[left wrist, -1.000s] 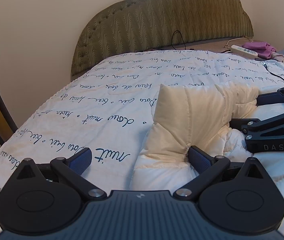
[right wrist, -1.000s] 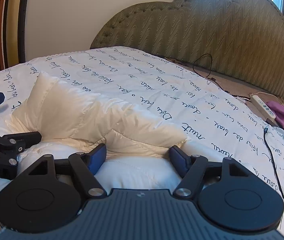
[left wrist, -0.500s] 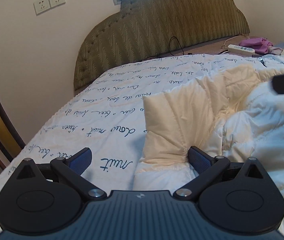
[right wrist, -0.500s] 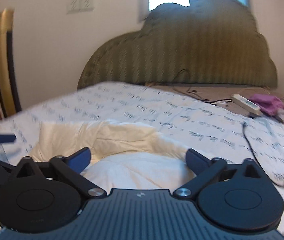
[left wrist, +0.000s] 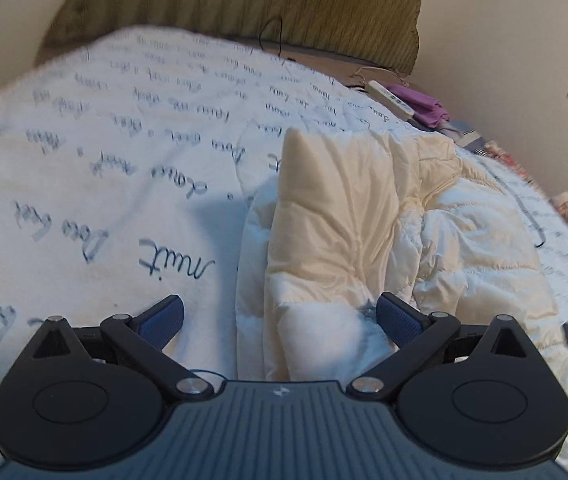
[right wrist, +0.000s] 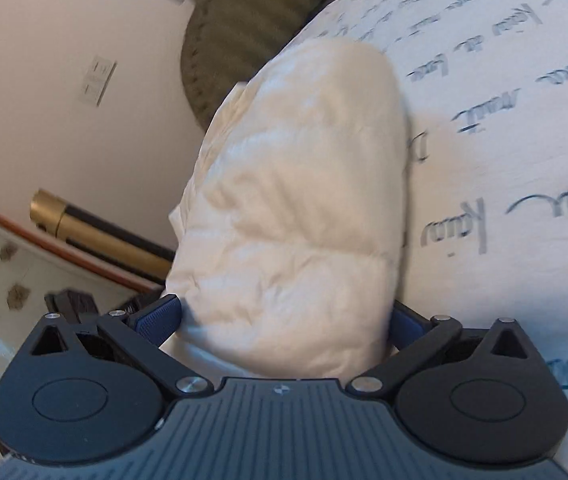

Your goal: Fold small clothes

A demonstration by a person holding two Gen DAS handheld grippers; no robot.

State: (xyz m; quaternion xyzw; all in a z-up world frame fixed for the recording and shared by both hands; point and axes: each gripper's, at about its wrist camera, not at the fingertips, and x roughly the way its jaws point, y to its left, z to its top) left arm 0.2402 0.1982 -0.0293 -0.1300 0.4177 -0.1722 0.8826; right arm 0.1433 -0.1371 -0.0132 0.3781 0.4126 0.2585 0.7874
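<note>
Two grippers, both spread wide. The left gripper (left wrist: pixel 280 318) hangs over the near edge of a cream puffer jacket (left wrist: pixel 364 216), its right blue pad (left wrist: pixel 398 320) just beside the padding, pinching nothing. The right gripper (right wrist: pixel 284 320), whose jaws have just been opening, has the jacket's bulk (right wrist: pixel 296 208) between its fingers without clamping it. Beyond lies a white bedspread with script lettering (left wrist: pixel 124 152), then an olive headboard (left wrist: pixel 244 0).
</note>
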